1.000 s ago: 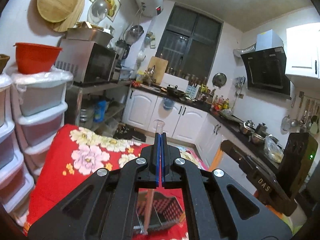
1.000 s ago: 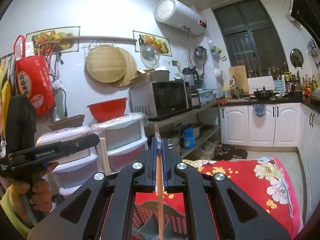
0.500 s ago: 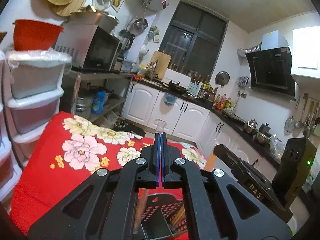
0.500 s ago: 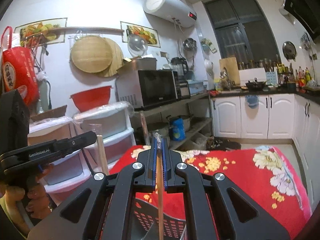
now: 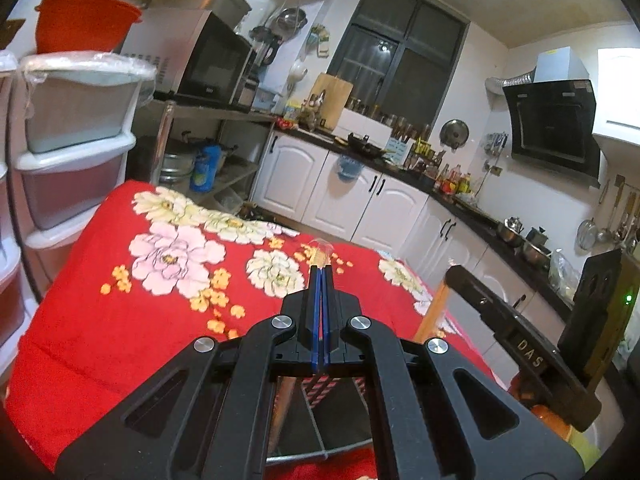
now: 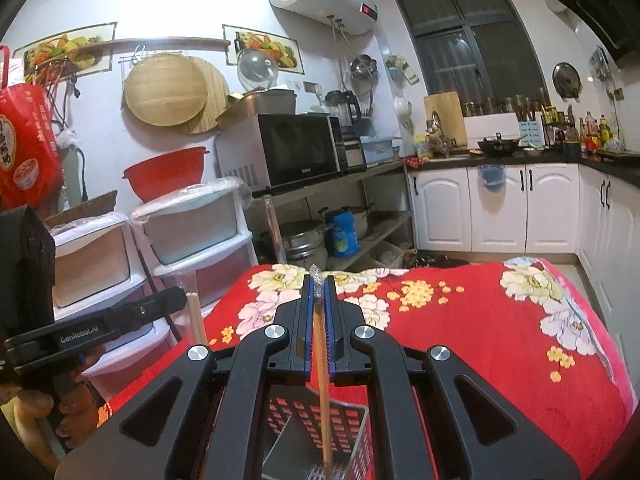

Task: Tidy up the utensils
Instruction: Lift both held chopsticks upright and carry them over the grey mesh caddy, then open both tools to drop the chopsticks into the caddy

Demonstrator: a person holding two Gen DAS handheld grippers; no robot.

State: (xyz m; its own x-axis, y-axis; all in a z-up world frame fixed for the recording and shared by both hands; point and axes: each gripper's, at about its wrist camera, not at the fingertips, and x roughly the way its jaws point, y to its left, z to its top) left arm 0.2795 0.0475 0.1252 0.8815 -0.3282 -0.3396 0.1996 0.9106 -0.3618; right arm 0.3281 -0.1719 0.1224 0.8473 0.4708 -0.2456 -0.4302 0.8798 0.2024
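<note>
- Versus one second ago: both wrist views have tipped downward. More of the red floral cloth [image 5: 120, 320] on the tabletop fills each frame, and the black perforated utensil basket [image 6: 320, 416] sits larger under the jaws.
- Left hand-held gripper [image 5: 321, 276]: blue pads pressed together on a thin wooden chopstick [image 5: 320, 254]; its tip, in a clear sleeve, pokes out just past the fingertips. The shaft below the jaws is blurred, probably leading down into the basket.
- Right hand-held gripper [image 6: 319, 284]: clenched on a second wooden chopstick [image 6: 322, 380], also clear-sleeved at the tip. It runs upright between the pads, lower end inside the basket.
- Basket: black, slotted walls showing red cloth through the holes, a divider inside; it stands on the cloth directly beneath both grippers.
- Writing: "GenRobot.AI" on the left gripper's body in the right wrist view; "DAS" on the right gripper's body in the left wrist view; "Galanz" probably on the microwave [image 6: 296, 152], too small to confirm.
</note>
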